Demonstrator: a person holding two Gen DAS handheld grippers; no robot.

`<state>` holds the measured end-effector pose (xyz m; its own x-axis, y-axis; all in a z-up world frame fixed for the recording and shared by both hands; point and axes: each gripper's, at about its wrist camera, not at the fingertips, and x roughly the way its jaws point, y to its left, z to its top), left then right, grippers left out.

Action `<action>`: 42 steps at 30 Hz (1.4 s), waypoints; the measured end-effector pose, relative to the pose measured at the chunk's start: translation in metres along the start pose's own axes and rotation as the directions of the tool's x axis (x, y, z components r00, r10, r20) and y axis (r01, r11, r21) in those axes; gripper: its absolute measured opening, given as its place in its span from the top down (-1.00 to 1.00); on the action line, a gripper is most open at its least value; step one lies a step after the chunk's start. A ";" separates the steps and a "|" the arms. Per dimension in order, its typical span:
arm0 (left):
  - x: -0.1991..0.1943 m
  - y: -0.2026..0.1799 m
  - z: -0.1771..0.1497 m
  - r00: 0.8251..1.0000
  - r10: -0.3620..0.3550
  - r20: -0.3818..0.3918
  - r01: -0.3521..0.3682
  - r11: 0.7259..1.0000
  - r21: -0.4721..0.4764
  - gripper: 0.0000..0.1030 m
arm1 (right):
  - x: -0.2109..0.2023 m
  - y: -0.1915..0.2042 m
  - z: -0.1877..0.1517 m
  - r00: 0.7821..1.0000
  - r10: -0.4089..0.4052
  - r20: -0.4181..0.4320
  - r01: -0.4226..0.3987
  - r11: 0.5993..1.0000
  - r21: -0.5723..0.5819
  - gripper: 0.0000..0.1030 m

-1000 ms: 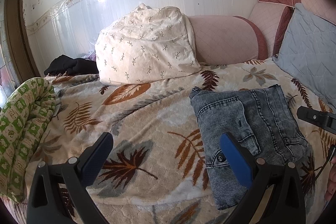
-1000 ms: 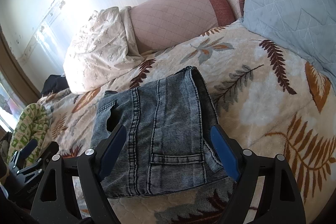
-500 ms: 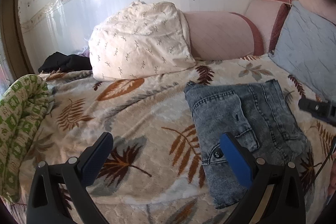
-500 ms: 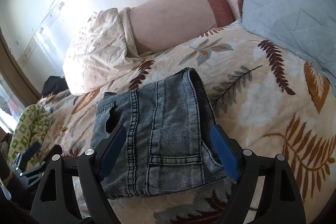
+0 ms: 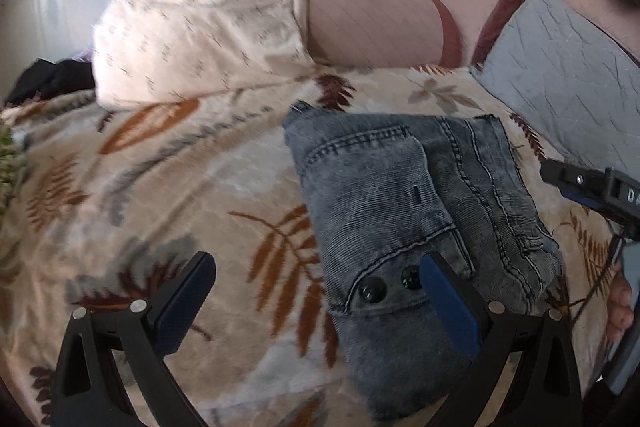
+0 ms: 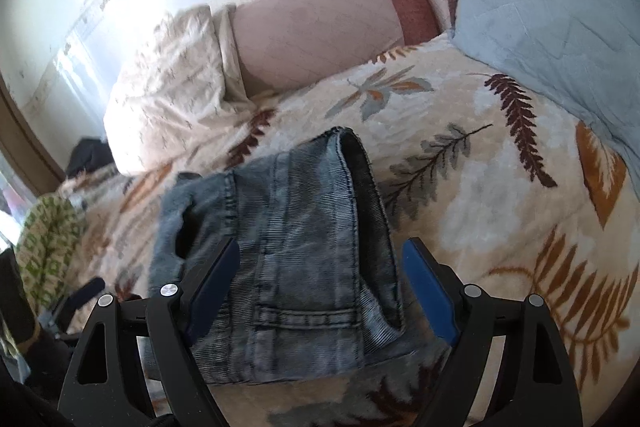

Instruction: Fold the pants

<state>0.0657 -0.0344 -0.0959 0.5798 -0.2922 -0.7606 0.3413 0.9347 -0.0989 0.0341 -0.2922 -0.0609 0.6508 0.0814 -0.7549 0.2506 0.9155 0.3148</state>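
One folded pair of jeans, two wide-jawed grippers, left gripper and right gripper

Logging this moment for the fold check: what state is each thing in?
jeans: folded into a compact bundle, lying on the blanket, held by neither gripper
left gripper: open, empty
right gripper: open, empty, over the jeans
blanket: spread over the bed

Two wrist fisheyes, each looking forward between its own spread claw fingers, low and close over the bed: left view from the folded jeans' left, right view from their near end, both sharing jeans, cream duvet and pink bolster.
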 end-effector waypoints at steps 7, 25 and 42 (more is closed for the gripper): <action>0.034 0.007 0.008 0.981 -0.173 -0.084 0.166 0.982 -0.090 -1.00 | 0.042 -0.030 0.020 0.987 0.020 -0.160 -0.018 1.000 0.013 -0.63; 0.041 -0.003 -0.001 0.930 -0.345 -0.123 0.334 0.937 -0.102 -0.99 | 0.086 -0.027 0.005 0.916 0.279 -0.287 -0.257 0.960 0.112 -0.65; 0.004 0.011 0.015 0.935 -0.355 -0.005 0.354 0.932 -0.080 0.16 | 0.058 0.013 0.012 0.938 0.288 -0.193 -0.291 0.957 0.013 0.31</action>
<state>0.0828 -0.0282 -0.0901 0.4172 -0.6043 -0.6787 0.4638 0.7839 -0.4129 0.0838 -0.2807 -0.0935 0.5441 0.4162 -0.7285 0.0597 0.8469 0.5284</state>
